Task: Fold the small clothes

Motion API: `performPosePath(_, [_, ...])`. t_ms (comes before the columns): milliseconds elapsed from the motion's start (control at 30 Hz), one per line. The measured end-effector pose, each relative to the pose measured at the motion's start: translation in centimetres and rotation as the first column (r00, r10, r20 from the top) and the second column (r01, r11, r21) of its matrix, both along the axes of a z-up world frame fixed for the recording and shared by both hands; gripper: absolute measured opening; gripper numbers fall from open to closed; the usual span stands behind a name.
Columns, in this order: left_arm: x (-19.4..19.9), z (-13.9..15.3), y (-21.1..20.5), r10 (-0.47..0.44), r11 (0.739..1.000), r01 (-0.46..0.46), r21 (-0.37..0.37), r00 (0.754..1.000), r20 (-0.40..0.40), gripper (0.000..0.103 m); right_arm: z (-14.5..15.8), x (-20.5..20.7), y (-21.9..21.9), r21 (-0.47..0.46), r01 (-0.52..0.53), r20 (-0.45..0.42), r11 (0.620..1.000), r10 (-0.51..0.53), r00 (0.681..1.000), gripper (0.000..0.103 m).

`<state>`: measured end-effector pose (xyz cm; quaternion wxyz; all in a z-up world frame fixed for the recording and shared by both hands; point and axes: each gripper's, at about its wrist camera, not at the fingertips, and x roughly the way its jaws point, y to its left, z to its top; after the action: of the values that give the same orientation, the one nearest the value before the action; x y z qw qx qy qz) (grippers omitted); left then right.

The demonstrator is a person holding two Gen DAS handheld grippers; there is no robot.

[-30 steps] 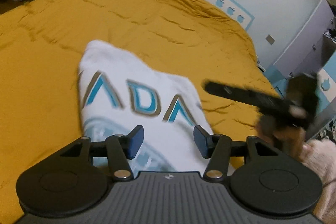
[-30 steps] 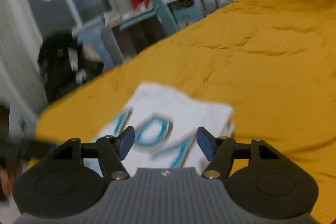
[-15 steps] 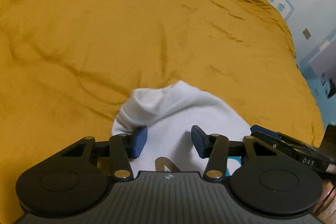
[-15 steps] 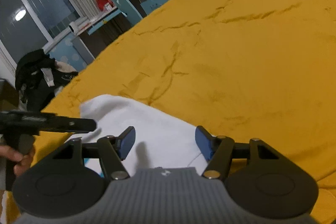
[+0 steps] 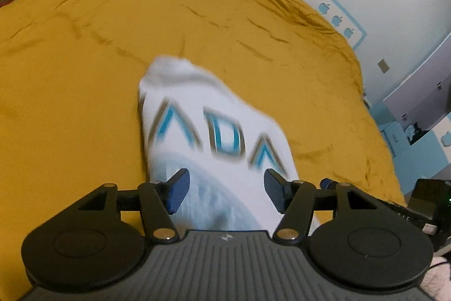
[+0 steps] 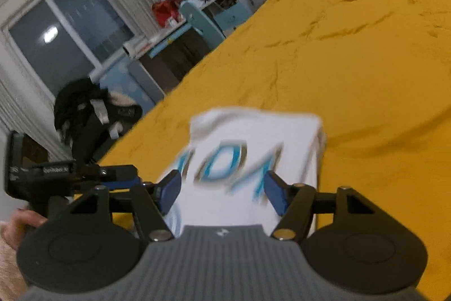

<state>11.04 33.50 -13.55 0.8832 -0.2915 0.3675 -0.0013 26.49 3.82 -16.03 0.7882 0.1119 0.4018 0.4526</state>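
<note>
Bedroom; mustard-yellow bedspread (image 5: pixel 84 81) is the work surface, window (image 6: pixel 70 35) and shelving behind. Left gripper (image 5: pixel 224 195): blue fingertips (image 5: pixel 177 192) spread wide, nothing between them, poised over the near edge of the garment. Right gripper (image 6: pixel 220 195): fingers likewise wide apart, holding nothing, above the same near edge. White T-shirt (image 5: pixel 208 131) with blue-and-gold lettering lies on the bedspread in a compact rectangle, apparently folded, print side up. Both views motion-blurred. Judgement: folding largely done; possibly one last fold or tidy left. Far-end layers slightly bunched.
</note>
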Motion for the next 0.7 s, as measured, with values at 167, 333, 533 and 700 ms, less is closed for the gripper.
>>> performPosePath(167, [-4.2,-0.8,-2.9,0.038,0.995,-0.037,-0.088,0.999,0.012,0.071,-0.1,-6.1,-1.3,-0.168,-0.049,0.180,0.985,0.080,0.980,0.063])
performPosePath(333, [-3.0,-2.9,-3.4,0.052,0.997,-0.053,-0.051,0.998,-0.032,0.071,-3.3,-6.2,-1.7,-0.220,-0.063,0.092,0.974,0.085,0.992,0.066])
performPosePath(533, [-3.3,-4.4,-3.8,0.038,0.999,-0.039,-0.025,0.999,-0.031,0.071,-5.6,-6.0,-1.9,-0.226,-0.067,0.046,0.972,0.080,0.996,0.068])
performPosePath(700, [-3.5,-2.7,-4.6,0.054,0.998,-0.055,-0.015,0.997,-0.056,0.071,-4.7,-6.7,-0.7,-0.265,-0.062,0.090,0.962,0.089,0.992,0.077])
